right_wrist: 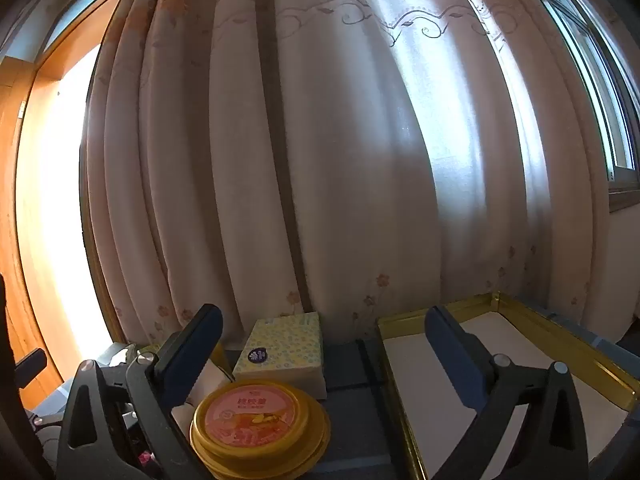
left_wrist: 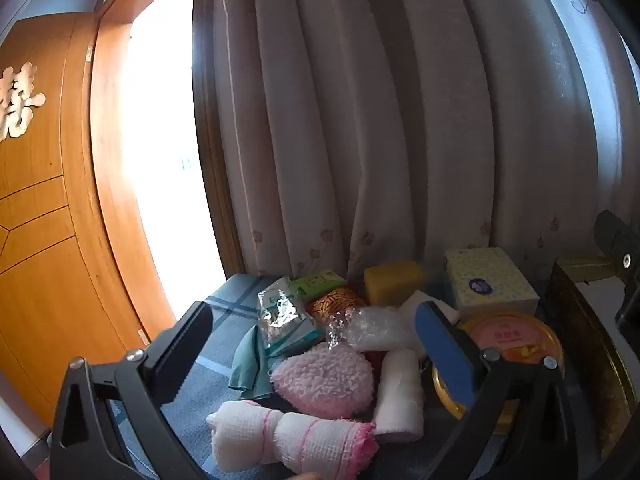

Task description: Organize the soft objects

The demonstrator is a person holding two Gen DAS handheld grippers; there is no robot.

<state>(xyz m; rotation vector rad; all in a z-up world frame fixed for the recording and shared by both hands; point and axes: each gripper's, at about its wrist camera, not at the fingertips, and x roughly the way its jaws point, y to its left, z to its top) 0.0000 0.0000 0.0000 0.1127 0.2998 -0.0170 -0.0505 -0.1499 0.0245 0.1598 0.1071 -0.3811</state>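
While your left gripper (left_wrist: 316,344) and right gripper (right_wrist: 324,356) stand spread and empty, the rolled pink-edged towel (left_wrist: 292,436) lies nearest you. Its long axis runs left-right, pink end rightward, in front of the pink fluffy heart (left_wrist: 324,380).

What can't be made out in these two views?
- Left wrist view: round yellow tin partly hidden by a blue finger pad; its label is too small to read.
- Left wrist view: rolled white towel cut off by the bottom edge.
- Right wrist view: gold-rimmed tray, near end cut off below.
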